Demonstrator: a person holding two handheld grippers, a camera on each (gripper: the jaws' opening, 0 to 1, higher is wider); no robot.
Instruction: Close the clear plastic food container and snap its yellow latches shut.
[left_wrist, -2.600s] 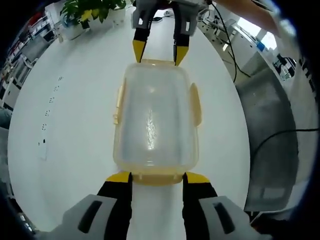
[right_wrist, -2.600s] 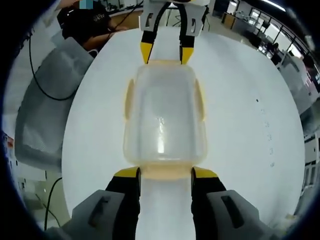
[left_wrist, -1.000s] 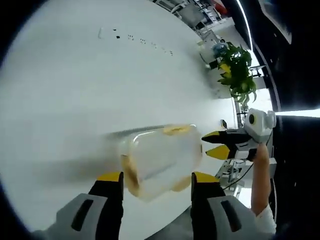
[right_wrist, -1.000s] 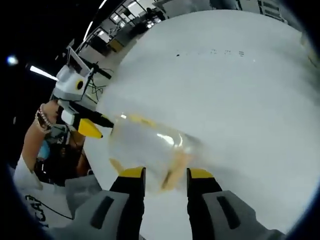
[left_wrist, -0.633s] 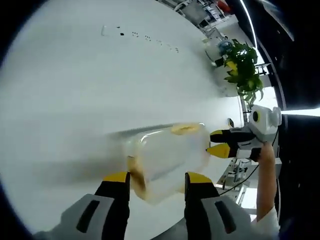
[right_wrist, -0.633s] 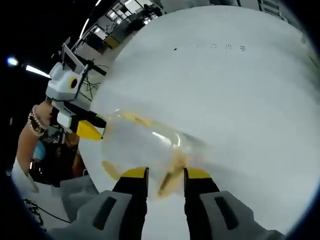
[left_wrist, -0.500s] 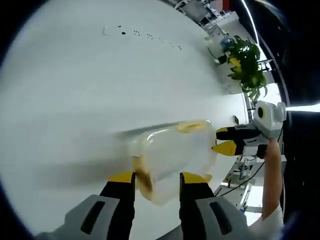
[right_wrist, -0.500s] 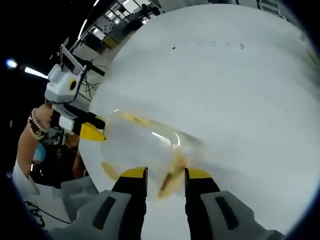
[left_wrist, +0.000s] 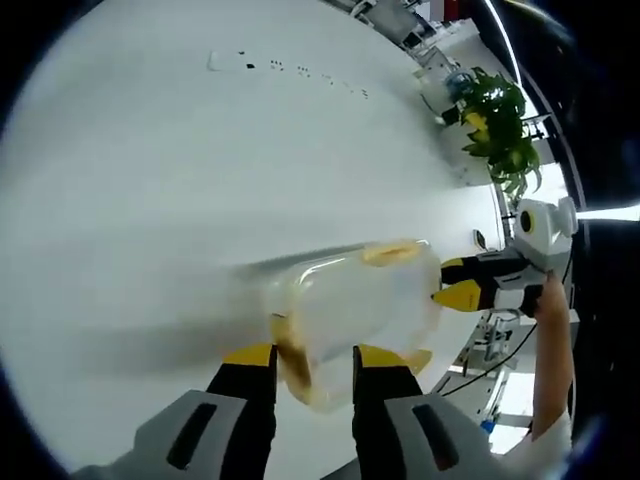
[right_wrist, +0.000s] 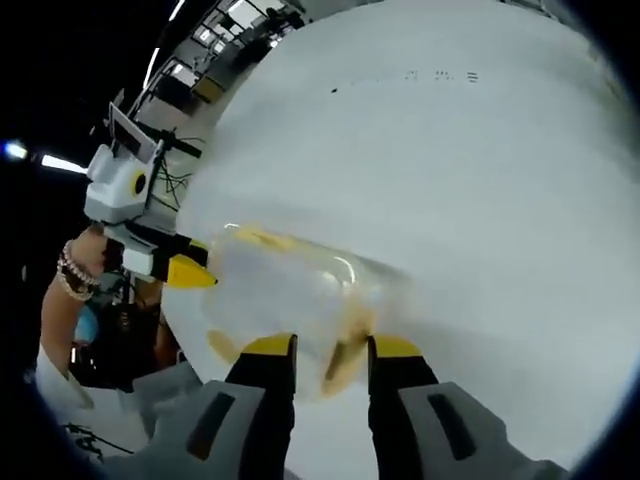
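The clear plastic food container has its lid on and hangs between my two grippers over the white table. My left gripper is shut on the yellow end latch nearest it. A yellow side latch shows on the container's upper edge. My right gripper meets the far end, with a hand behind it. In the right gripper view the container lies slanted, and my right gripper is shut on its near yellow latch. The left gripper touches the opposite end.
The round white table spreads wide behind the container, with a row of small dark marks far off. A green potted plant stands past the table's edge. Desks, cables and a person's arm with a bracelet sit beyond the rim.
Both pairs of jaws have narrowed onto the container's end latches over the last second. Since 2.6 s ago the container and both views have swung from level to strongly tilted.
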